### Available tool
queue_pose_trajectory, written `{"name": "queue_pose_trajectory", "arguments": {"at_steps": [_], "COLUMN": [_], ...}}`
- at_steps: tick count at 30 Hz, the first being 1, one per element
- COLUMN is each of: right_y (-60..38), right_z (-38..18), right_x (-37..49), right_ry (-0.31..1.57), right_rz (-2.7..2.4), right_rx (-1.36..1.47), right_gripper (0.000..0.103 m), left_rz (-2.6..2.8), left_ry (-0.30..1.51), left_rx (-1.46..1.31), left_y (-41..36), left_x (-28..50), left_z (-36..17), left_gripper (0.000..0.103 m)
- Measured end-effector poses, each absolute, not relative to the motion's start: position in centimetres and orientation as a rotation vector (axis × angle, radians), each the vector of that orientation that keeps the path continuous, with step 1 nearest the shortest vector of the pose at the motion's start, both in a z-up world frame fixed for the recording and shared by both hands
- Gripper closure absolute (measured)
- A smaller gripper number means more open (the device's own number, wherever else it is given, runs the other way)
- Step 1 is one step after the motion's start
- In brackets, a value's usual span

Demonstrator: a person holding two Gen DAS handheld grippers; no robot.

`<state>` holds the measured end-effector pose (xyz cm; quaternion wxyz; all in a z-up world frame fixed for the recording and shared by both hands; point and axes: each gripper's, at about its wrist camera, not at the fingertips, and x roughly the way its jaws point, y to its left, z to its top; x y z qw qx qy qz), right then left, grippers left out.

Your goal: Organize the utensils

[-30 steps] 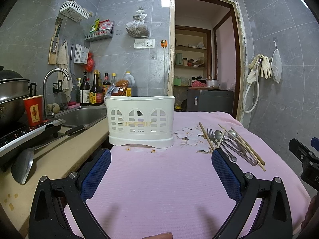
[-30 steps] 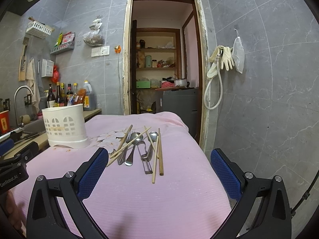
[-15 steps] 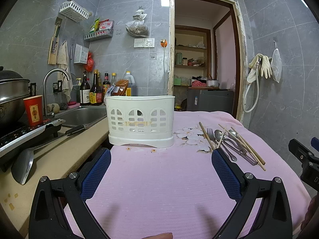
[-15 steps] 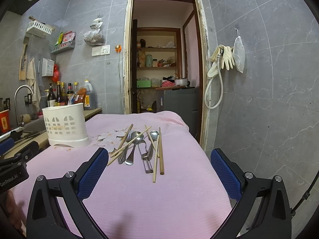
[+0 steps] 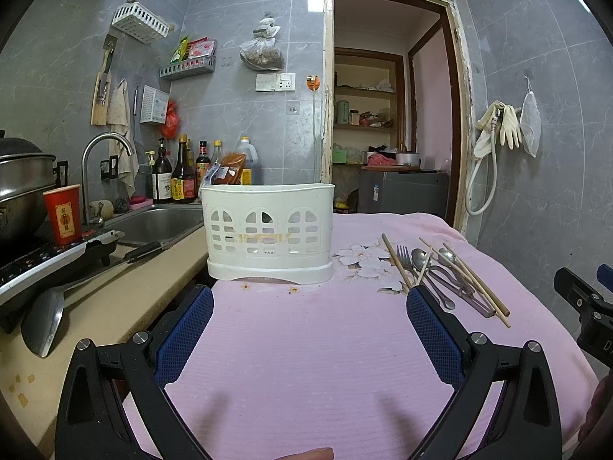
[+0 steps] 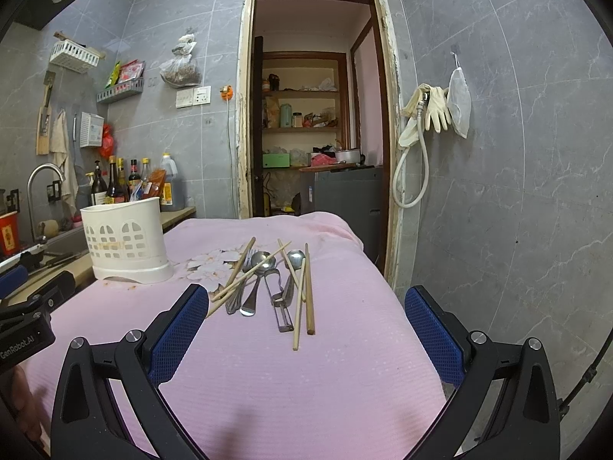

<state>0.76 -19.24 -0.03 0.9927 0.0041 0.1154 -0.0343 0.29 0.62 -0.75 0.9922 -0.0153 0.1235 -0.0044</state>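
The right gripper (image 6: 302, 329) has edged toward the utensil pile (image 6: 268, 280) — both jaws spread, empty; next, pinch one chopstick (image 6: 309, 287) for the white caddy (image 5: 268, 230)

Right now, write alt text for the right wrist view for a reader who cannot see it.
A loose pile of chopsticks, spoons and a fork lies on a pink cloth, just ahead of the right gripper, whose blue-padded jaws stand wide open and empty. A white slotted utensil holder stands upright to the left, apart from the pile.
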Motion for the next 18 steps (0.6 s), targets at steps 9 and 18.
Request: {"name": "queue_pose_trajectory", "arguments": {"at_steps": [9,18], "right_y": [-20.6,-22.8], "right_z": [1.3,3.2], "right_x": [2.5,7.3], "right_ry": [0.227,0.323], "right_rz": [-0.036,0.054], "right_rx": [-0.006,-0.030], "right_gripper": [0.000,0.000], "left_rz": [-0.026,-0.124], "left_ry": [0.268,0.388], "left_rx": [0.004,-0.006], "left_y": [0.1,-1.0], "left_x": [3.2,8.7], "left_z": [1.4,3.5], "left_gripper": [0.004,0.004]}}
